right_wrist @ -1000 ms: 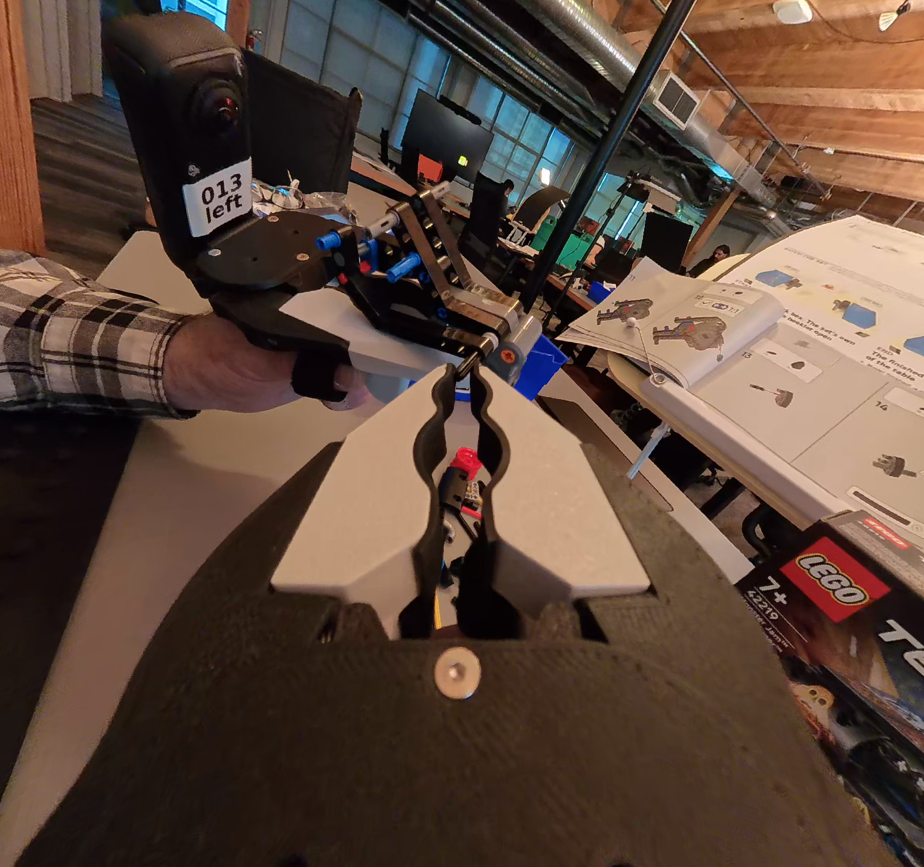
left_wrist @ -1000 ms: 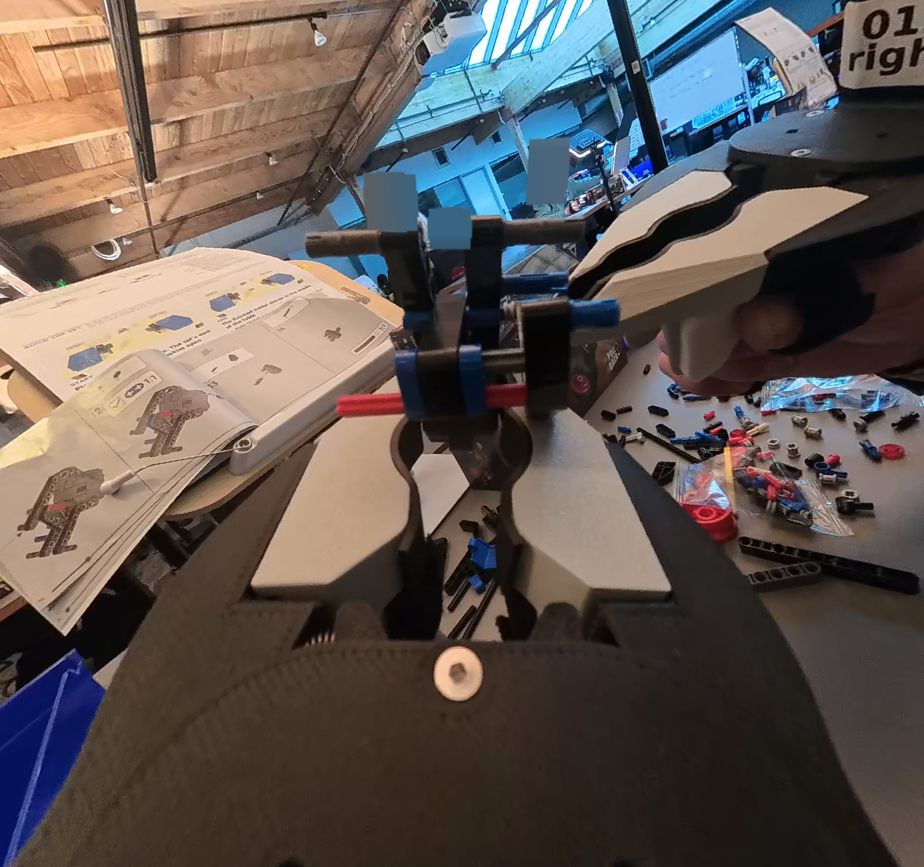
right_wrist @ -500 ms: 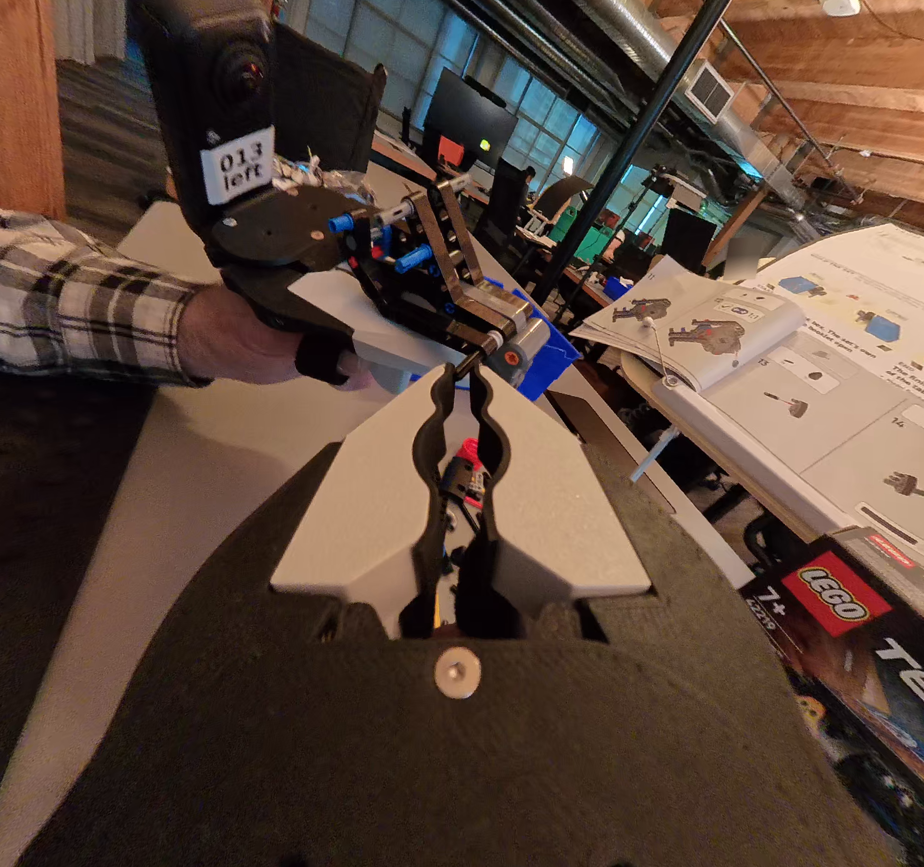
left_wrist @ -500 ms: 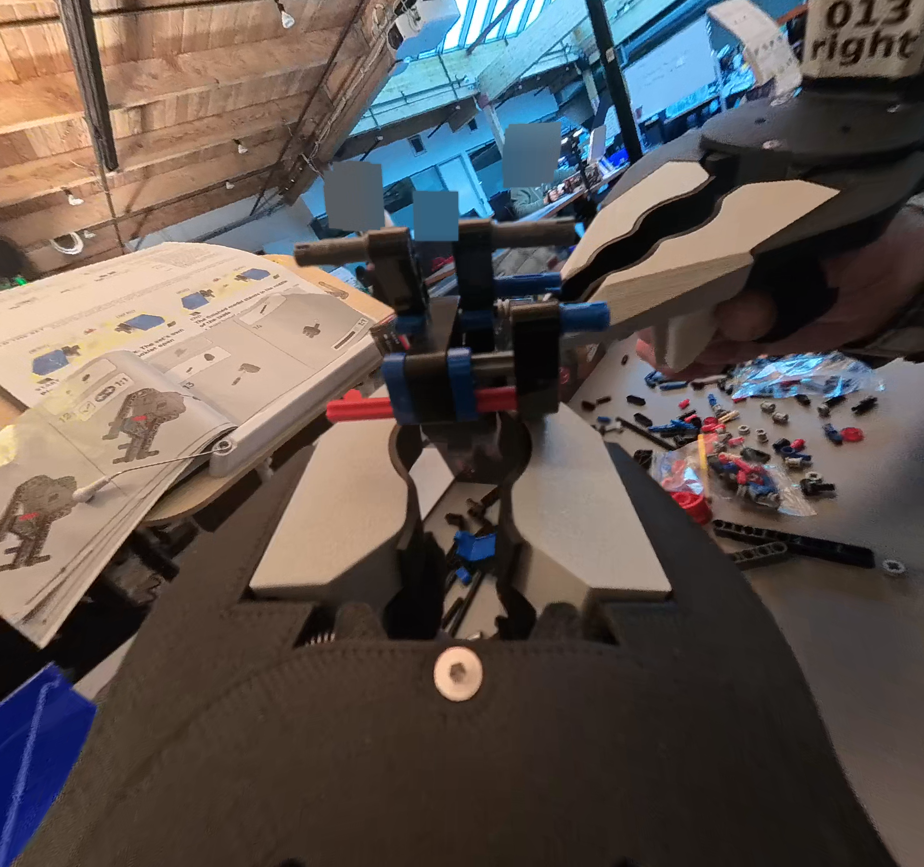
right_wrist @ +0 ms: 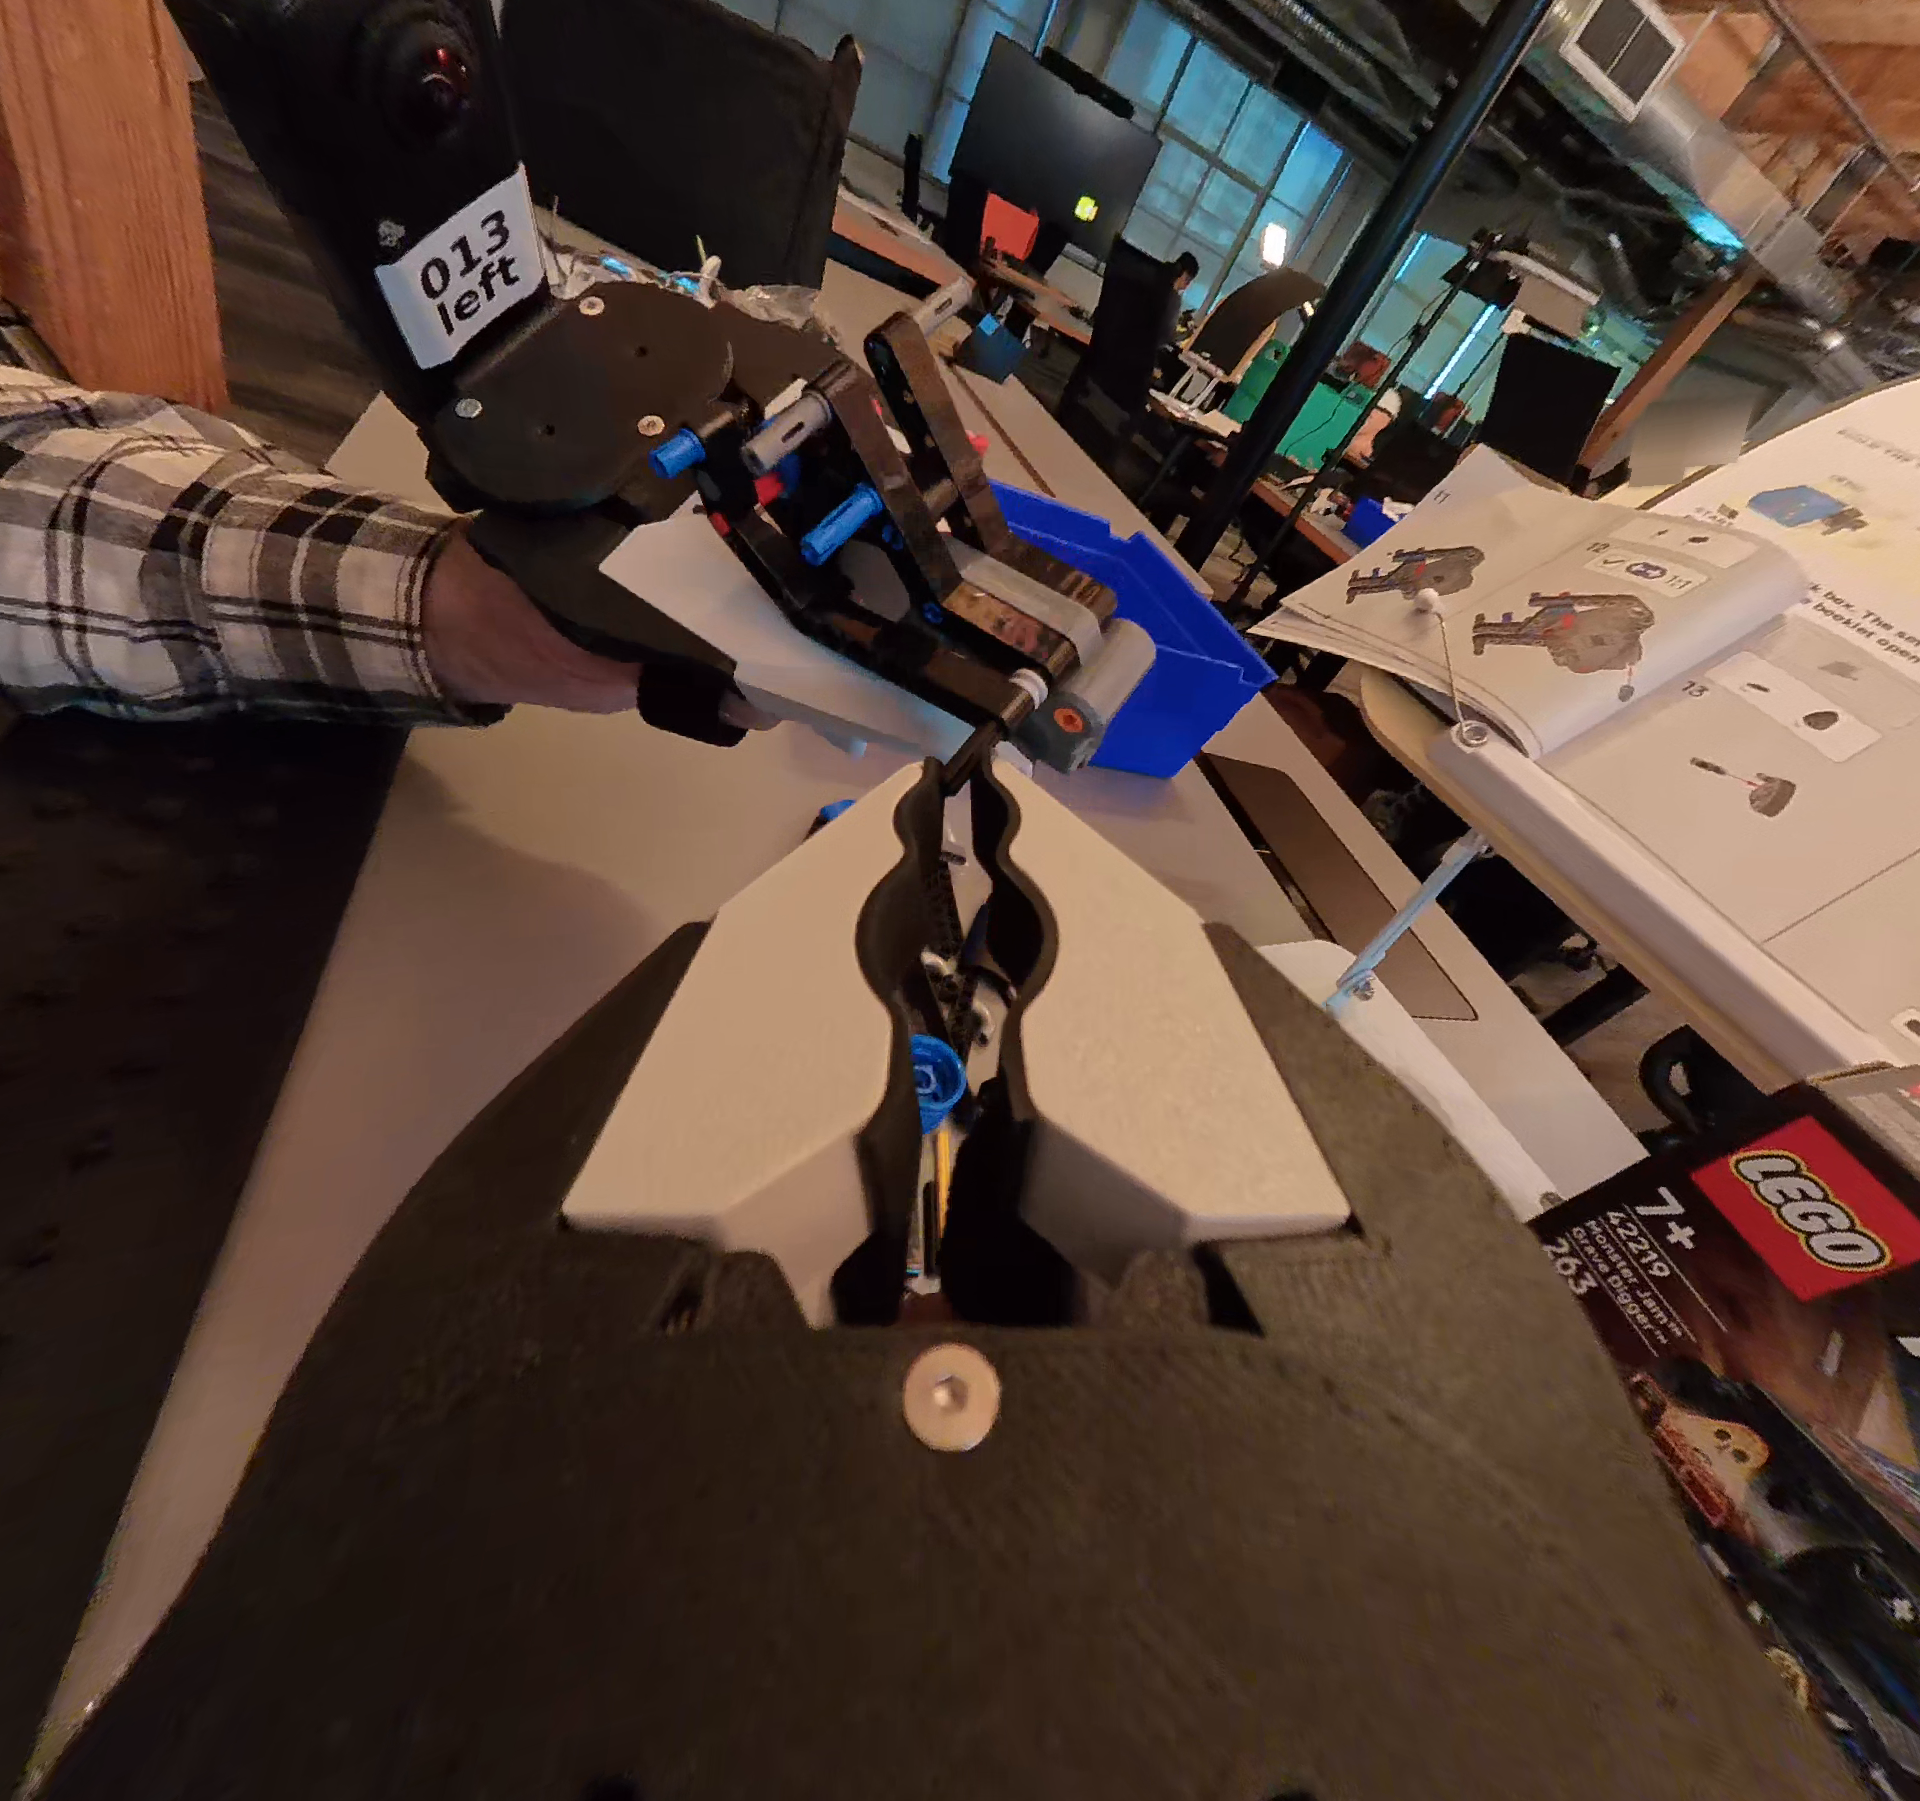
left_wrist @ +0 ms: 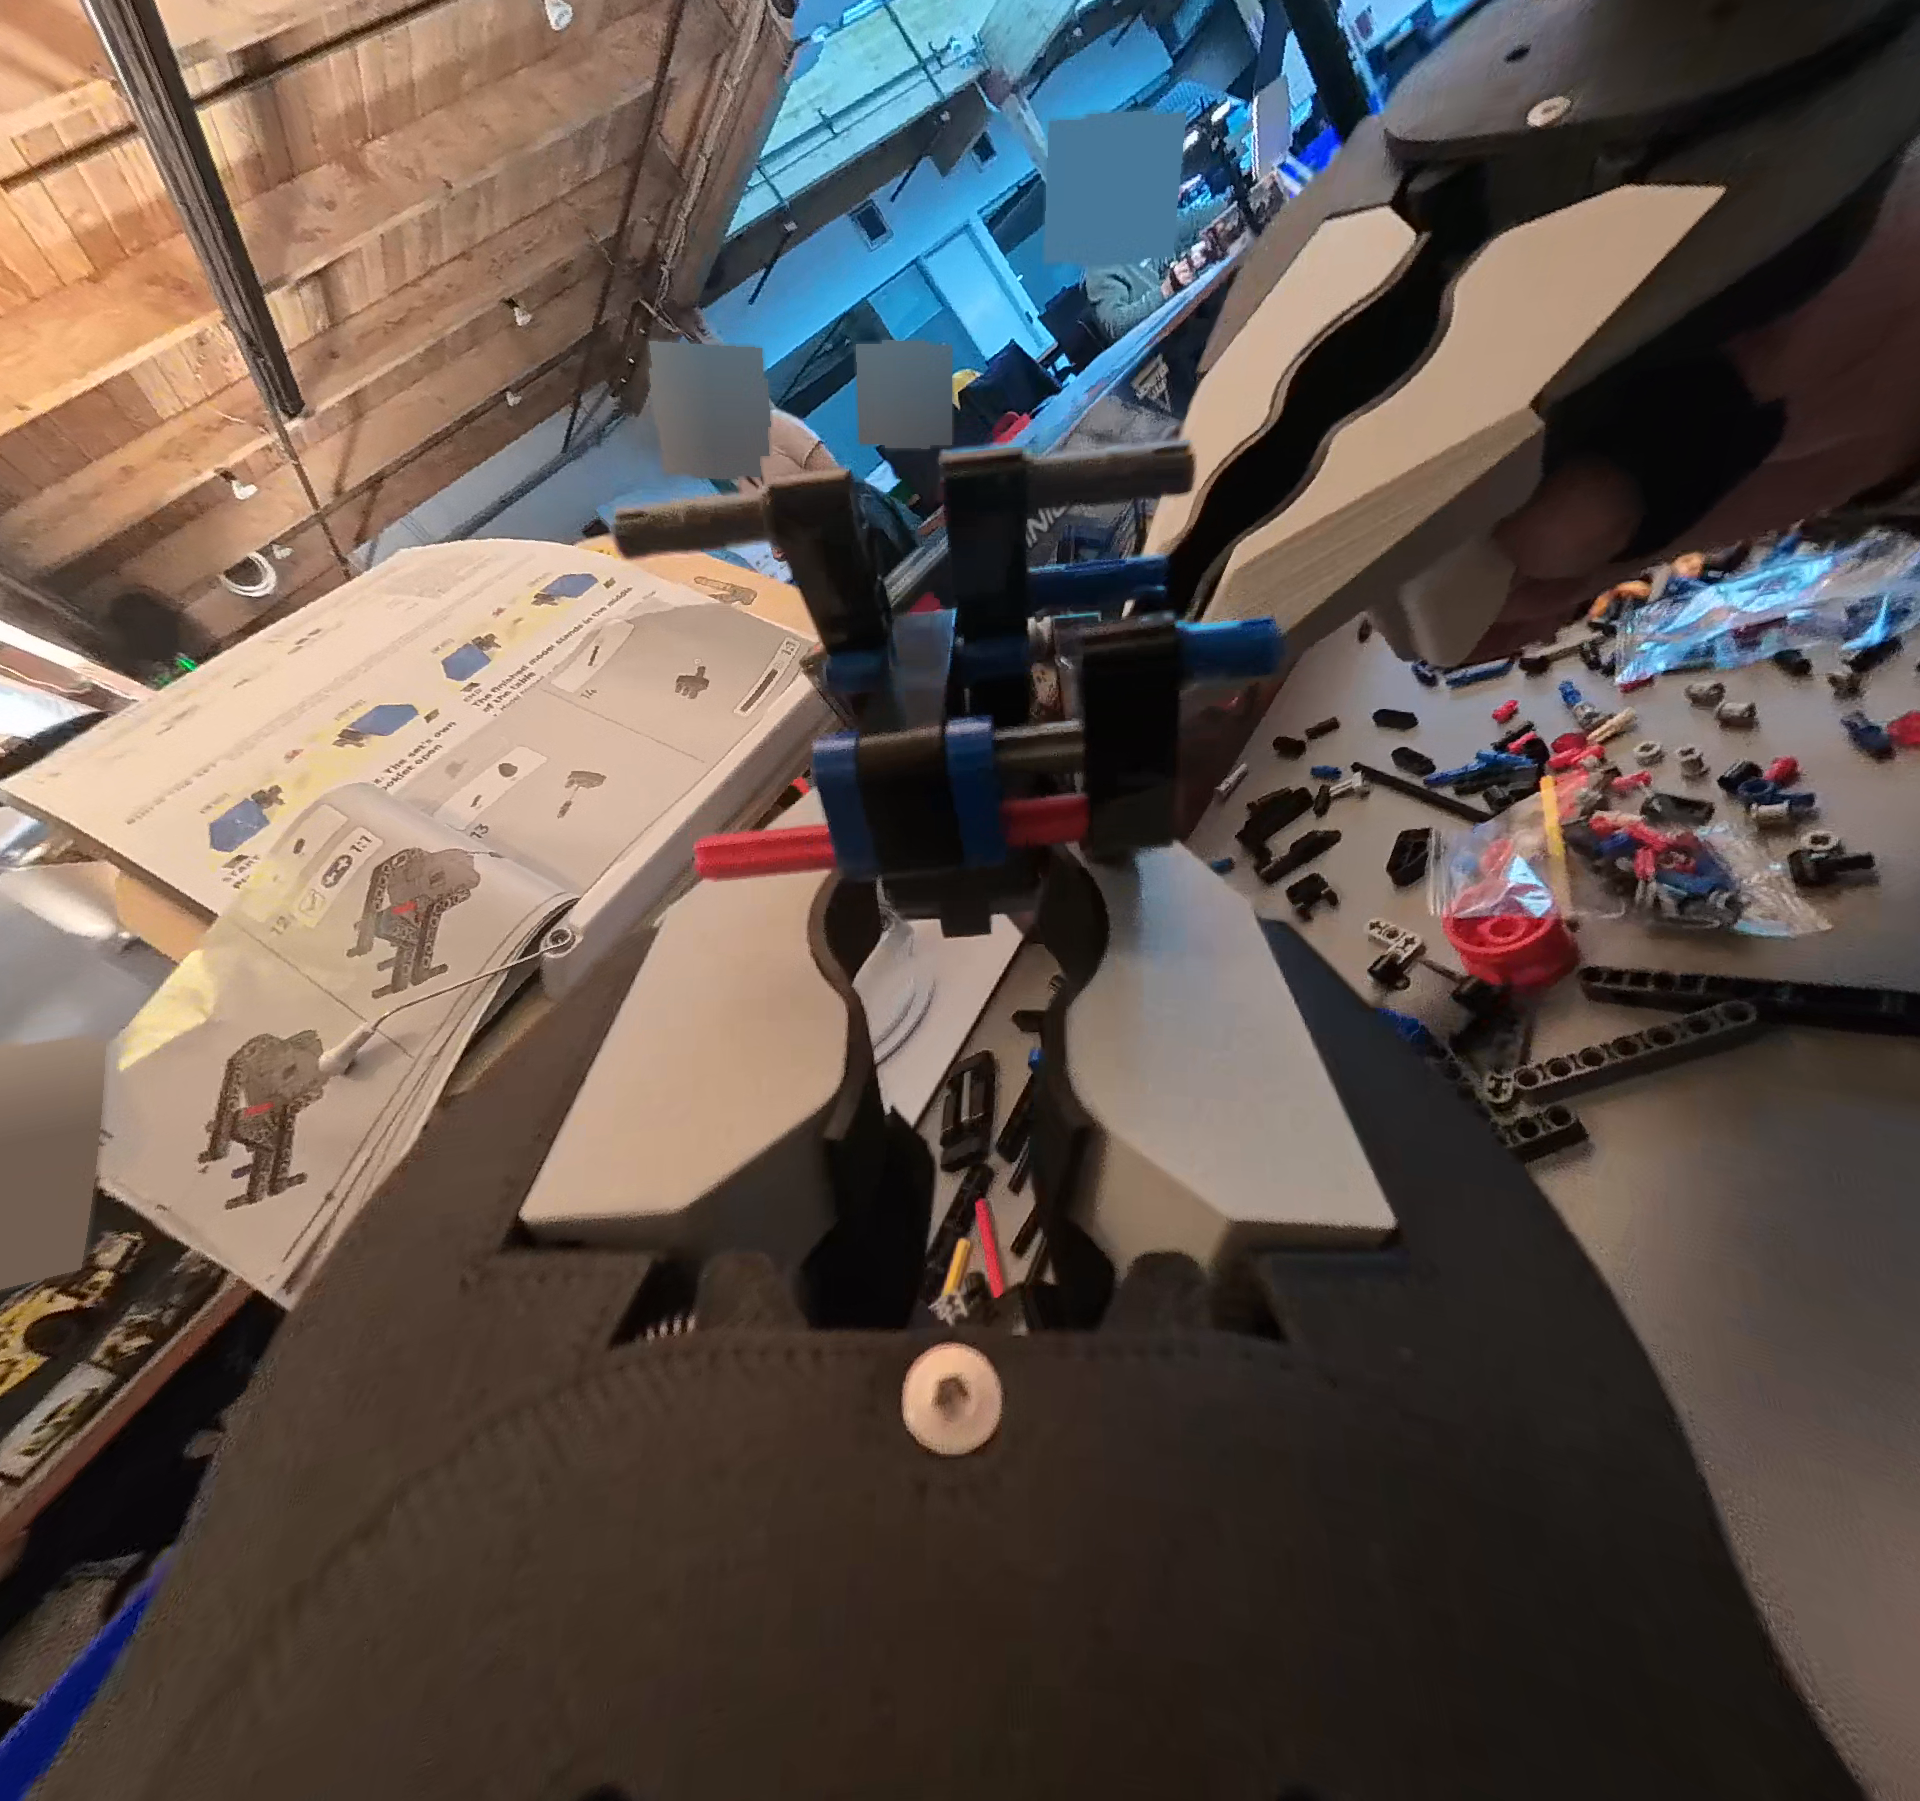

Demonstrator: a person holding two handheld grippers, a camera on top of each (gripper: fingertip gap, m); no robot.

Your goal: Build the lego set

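**Both grippers meeting at a half-built model held in the air**

In the left wrist view, the left gripper (left_wrist: 951,904) is holding the model (left_wrist: 977,712) up off the surface (left_wrist: 1714,1232). Its fingers (left_wrist: 717,1055) are standing partly apart and pinching the model's black base at their tips. The model is sitting at 12 o'clock from the fingers, made of black beams, blue pins and grey axles, with a red axle (left_wrist: 764,856) sticking out toward 9 o'clock. Through the gap between the fingers, loose black, red and yellow bits are showing on the surface below.

At 3 o'clock, loose parts (left_wrist: 1558,795) are lying scattered: black beams, a red wheel hub (left_wrist: 1501,946), clear bags. At 9 o'clock an open booklet (left_wrist: 436,764) is resting on a stand. At 1 o'clock the right gripper (left_wrist: 1205,546) is reaching in, its tips just beside the model's upper blue pin.

In the right wrist view, the right gripper (right_wrist: 961,780) is pointing at 12 o'clock with its fingers (right_wrist: 1153,1045) nearly together, the tips nipping a thin black axle (right_wrist: 982,743) that is poking out of the model (right_wrist: 935,567). A black beam and a blue piece are showing in the gap lower down; whether they are held or just lying beneath, I cannot tell. At 11 o'clock the left gripper (right_wrist: 831,702) is gripping the model, carried by a hand (right_wrist: 520,629) in a plaid sleeve. A blue bin (right_wrist: 1143,629) is sitting just behind the model. The booklet (right_wrist: 1621,629) is lying at 2 o'clock, and the set's box (right_wrist: 1787,1336) at 4 o'clock.
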